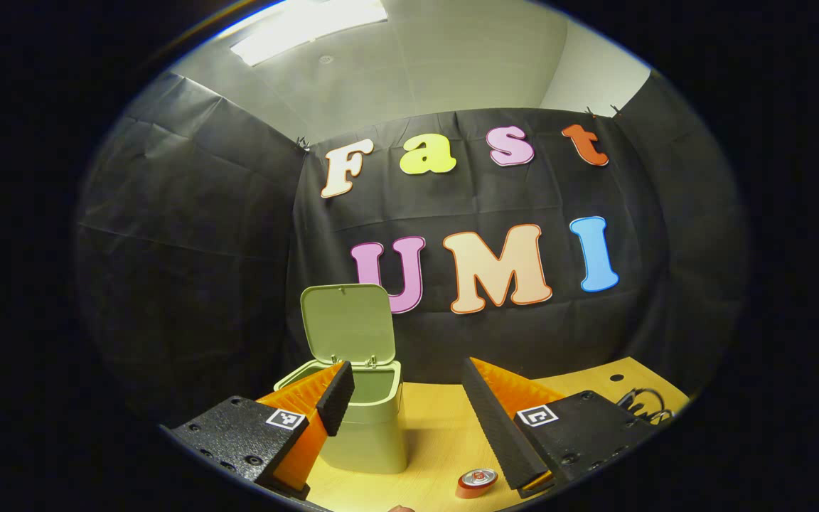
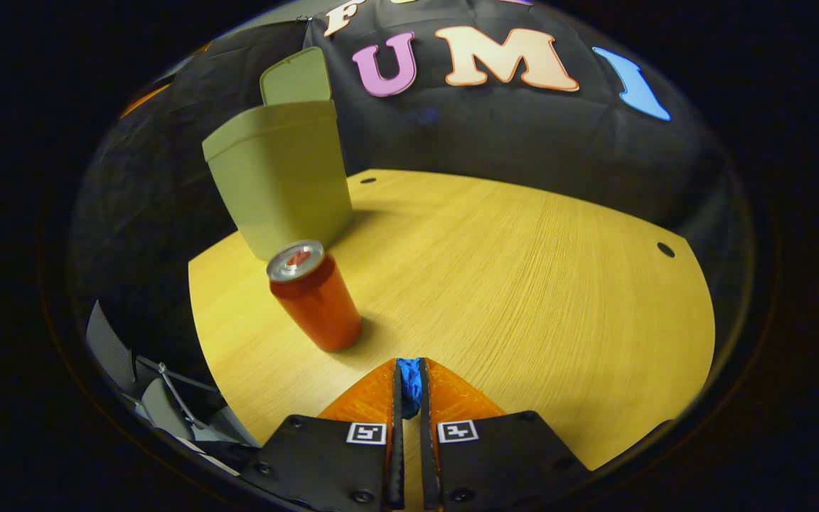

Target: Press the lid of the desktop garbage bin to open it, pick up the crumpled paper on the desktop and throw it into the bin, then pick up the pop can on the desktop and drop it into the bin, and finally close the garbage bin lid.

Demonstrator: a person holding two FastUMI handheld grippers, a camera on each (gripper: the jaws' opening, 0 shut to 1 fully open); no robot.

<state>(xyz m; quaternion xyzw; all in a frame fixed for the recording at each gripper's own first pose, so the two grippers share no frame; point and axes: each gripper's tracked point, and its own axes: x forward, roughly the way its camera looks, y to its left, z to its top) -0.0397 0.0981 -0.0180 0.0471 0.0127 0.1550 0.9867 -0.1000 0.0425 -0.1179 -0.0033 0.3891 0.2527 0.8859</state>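
in your right gripper view, your right gripper sits at 6 o'clock with its two fingers drawn almost together, and a small scrap of blue material is pinched between them near the tips; what that scrap is cannot be told. just beyond the fingers, toward 10 o'clock, the red aluminium pop can stands upright on the pale wooden desktop, silver top showing. past the can, at 11 o'clock, the pale green plastic desktop garbage bin stands near the table's back edge, close behind the can, its hinged flat lid raised. at 3 o'clock a small dark hole marks the desktop.

in your left gripper view, your left gripper is held with its fingers spread wide apart and nothing between them. nearest, at 6 o'clock, the can's top shows just inside the right-hand finger. the left-hand finger overlaps the bin's rim, and the bin stands at 7 o'clock with its lid tipped up and back against the black cloth wall. some dark cables lie at 4 o'clock on the far table edge.
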